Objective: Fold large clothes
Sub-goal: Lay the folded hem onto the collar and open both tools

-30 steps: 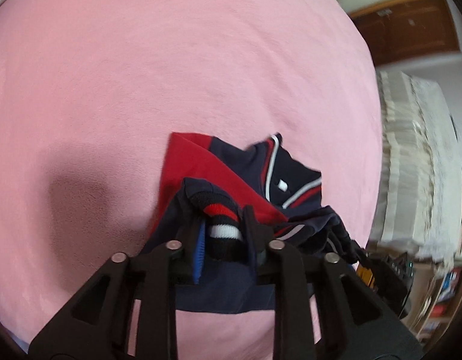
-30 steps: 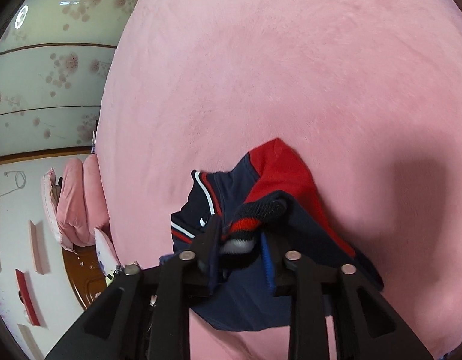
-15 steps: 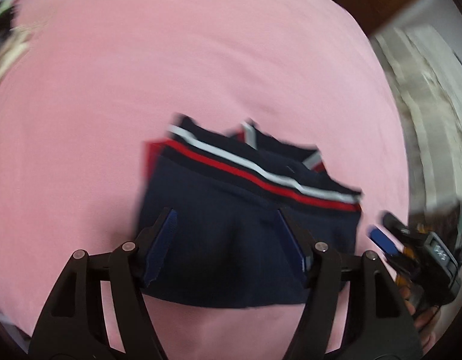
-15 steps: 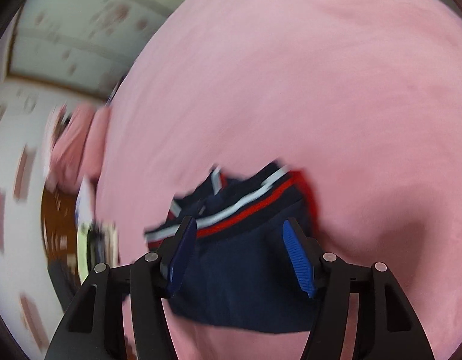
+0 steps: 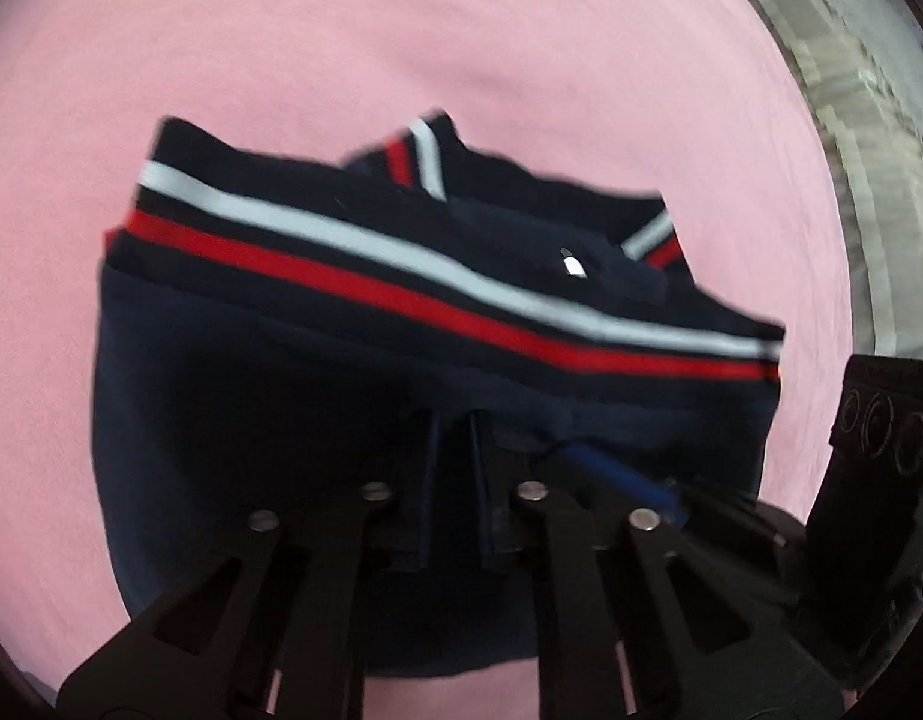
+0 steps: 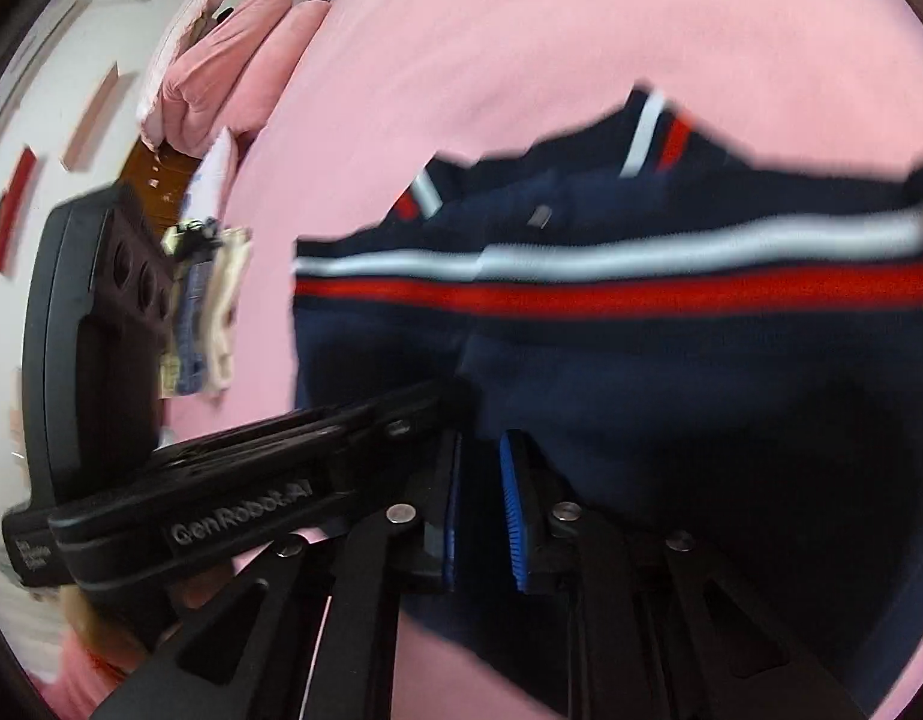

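- While both tools sit low at the near edge, the folded navy-blue knit garment with one white and one red band lies compact on the pink plush bed cover, collar trim showing at its far side.
- Left tongs: jaws drawn nearly together, a narrow gap left; navy cloth lies directly ahead, but whether any fold is pinched between them cannot be told.
- Right tongs: blue ribbed pads close together with a slim gap; the garment's near hem sits at the tips, and a grip on it cannot be confirmed either.
- Position of tools: just beside one another, the right one's black body crossing at the left one's right.
- Hazard, judged: if only the top layer is caught, lifting would peel the stack open and undo the fold.
- Hazard, judged: tools this close could knock together and drag the bundle askew.
- Background: pink pillows by the wall.
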The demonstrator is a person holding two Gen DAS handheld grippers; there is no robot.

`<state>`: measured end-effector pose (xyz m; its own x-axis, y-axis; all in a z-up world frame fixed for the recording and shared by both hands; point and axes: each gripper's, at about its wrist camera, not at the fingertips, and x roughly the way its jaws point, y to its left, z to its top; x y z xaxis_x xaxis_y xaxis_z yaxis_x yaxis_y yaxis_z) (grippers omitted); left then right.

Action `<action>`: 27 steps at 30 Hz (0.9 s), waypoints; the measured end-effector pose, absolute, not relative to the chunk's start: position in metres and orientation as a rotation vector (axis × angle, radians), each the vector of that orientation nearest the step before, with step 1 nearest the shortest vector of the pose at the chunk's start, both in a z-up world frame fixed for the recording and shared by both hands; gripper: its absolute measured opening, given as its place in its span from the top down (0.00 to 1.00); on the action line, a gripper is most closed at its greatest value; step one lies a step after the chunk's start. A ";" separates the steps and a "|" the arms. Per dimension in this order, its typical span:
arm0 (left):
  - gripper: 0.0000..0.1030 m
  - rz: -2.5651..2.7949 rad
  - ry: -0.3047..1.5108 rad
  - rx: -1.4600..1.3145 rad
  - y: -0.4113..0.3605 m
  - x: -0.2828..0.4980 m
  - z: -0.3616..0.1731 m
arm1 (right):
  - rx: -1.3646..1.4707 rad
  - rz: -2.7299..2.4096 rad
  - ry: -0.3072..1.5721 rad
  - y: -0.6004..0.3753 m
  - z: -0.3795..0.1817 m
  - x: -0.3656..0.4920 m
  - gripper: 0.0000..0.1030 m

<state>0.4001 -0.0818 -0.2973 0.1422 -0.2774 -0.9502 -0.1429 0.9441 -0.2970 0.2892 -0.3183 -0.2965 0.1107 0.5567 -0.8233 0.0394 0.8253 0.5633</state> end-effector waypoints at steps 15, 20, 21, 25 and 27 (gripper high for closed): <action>0.93 0.113 1.306 -0.272 -0.042 0.393 -0.278 | 0.463 0.030 1.276 -0.437 -0.267 0.284 1.00; 0.93 -0.108 1.378 -0.331 -0.065 0.369 -0.275 | 0.573 0.193 1.250 -0.422 -0.237 0.262 1.00; 0.93 -0.129 1.386 -0.323 -0.075 0.364 -0.275 | 0.632 0.262 1.266 -0.411 -0.242 0.258 1.00; 0.93 -0.148 1.430 -0.259 -0.097 0.341 -0.297 | 0.654 0.352 1.399 -0.355 -0.279 0.239 1.00; 0.93 -0.152 1.417 -0.229 -0.097 0.338 -0.302 | 0.627 0.347 1.431 -0.342 -0.291 0.232 1.00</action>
<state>0.3383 -0.0968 -0.3019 0.1489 -0.2404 -0.9592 -0.0316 0.9683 -0.2476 0.2319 -0.3416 -0.2907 0.1284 0.5777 -0.8061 0.1441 0.7934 0.5915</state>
